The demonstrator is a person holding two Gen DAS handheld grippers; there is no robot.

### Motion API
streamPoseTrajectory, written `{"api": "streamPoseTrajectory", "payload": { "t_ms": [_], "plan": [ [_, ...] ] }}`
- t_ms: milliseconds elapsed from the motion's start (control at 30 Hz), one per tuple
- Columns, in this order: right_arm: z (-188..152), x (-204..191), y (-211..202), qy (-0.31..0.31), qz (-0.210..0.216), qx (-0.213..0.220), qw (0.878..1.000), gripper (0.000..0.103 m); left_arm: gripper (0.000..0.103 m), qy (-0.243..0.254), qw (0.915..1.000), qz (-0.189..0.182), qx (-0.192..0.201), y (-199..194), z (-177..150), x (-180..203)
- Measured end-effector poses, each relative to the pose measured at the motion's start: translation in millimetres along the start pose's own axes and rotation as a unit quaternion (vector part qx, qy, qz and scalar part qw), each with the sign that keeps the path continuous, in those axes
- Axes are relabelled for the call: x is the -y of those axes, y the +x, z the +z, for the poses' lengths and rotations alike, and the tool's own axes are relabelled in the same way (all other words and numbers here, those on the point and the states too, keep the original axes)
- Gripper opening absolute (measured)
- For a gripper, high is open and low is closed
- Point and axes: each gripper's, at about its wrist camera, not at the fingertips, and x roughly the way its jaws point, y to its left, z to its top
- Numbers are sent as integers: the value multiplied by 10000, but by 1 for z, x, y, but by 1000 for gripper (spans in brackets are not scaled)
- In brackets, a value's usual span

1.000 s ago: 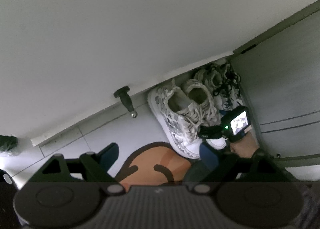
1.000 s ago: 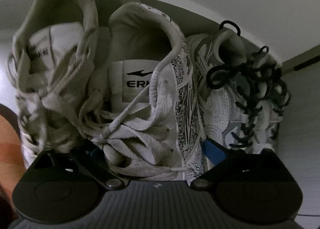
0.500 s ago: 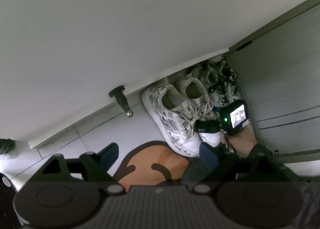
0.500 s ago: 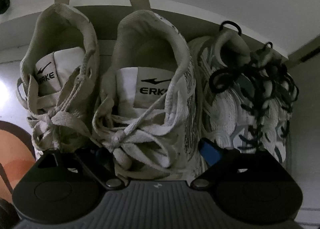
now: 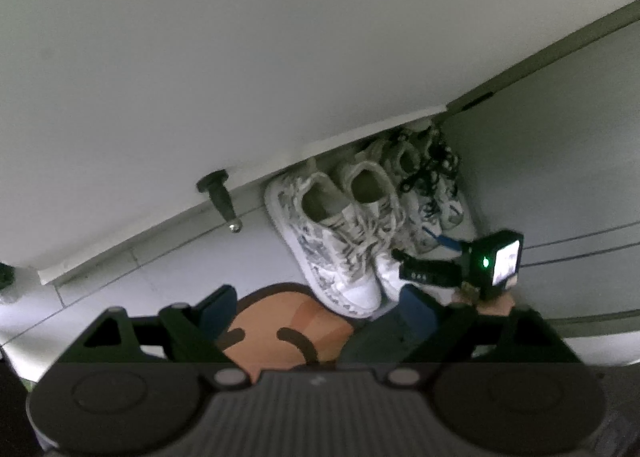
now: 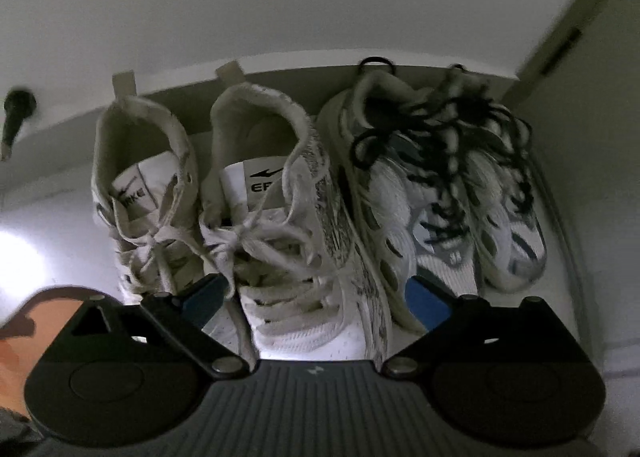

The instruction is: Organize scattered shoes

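A: Pale tiled floor (image 5: 132,269), dim light, white wall (image 5: 240,57) behind. Four shoes stand in a row, heels to the wall's base.

B: Describe them.

A: White patterned sneakers (image 6: 280,241), a pair, with grey speckled sides, thick off-white laces and worn, greyed collars. Just beside them, toward the right finger of the right gripper (image 6: 316,301), sit white mesh sneakers (image 6: 452,209) with tangled black laces.

B: Any writing?

A: Tongue label on the nearer patterned shoe reads "ER", the rest cut off by a lace; its mate shows "KE". A black swoosh-like mark sits above each.

B: Gripper state?

A: Right jaws are opening, wide, straddling the toe of the nearer patterned shoe; pads not pressing on it. Left gripper (image 5: 316,309) released, nothing between its jaws.

B: View differences?

A: Left wrist view alone shows the right gripper from outside, a hand (image 5: 492,301) holding it, its lit screen, and a black door stopper (image 5: 218,193) on the wall. An orange mat (image 5: 280,329) lies directly ahead of the left fingers. Right wrist view alone gives the labels.
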Motion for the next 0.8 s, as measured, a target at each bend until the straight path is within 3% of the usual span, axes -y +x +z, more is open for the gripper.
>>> {"api": "streamPoseTrajectory", "payload": {
  "t_ms": [133, 400, 533, 633, 733, 800],
  "plan": [
    [-17, 9, -17, 616, -10, 185, 9979, 100, 91, 153, 9998, 91, 18, 3, -2, 5],
    [-64, 13, -91, 1595, 88, 391, 9864, 100, 91, 13, 10000, 3, 52, -2, 3, 1],
    [-87, 11, -126, 1836, -12, 418, 9821, 100, 91, 325, 9993, 102, 176, -7, 9, 7],
    [-103, 17, -155, 2201, -60, 492, 9742, 99, 91, 266, 9994, 112, 214, -7, 10, 8],
    [-126, 34, -183, 2967, -175, 588, 9530, 99, 91, 180, 9998, 61, 110, 0, 9, 11],
    [-137, 41, -191, 3283, -200, 583, 9426, 93, 91, 193, 9998, 6, 77, 3, 7, 17]
  ]
}}
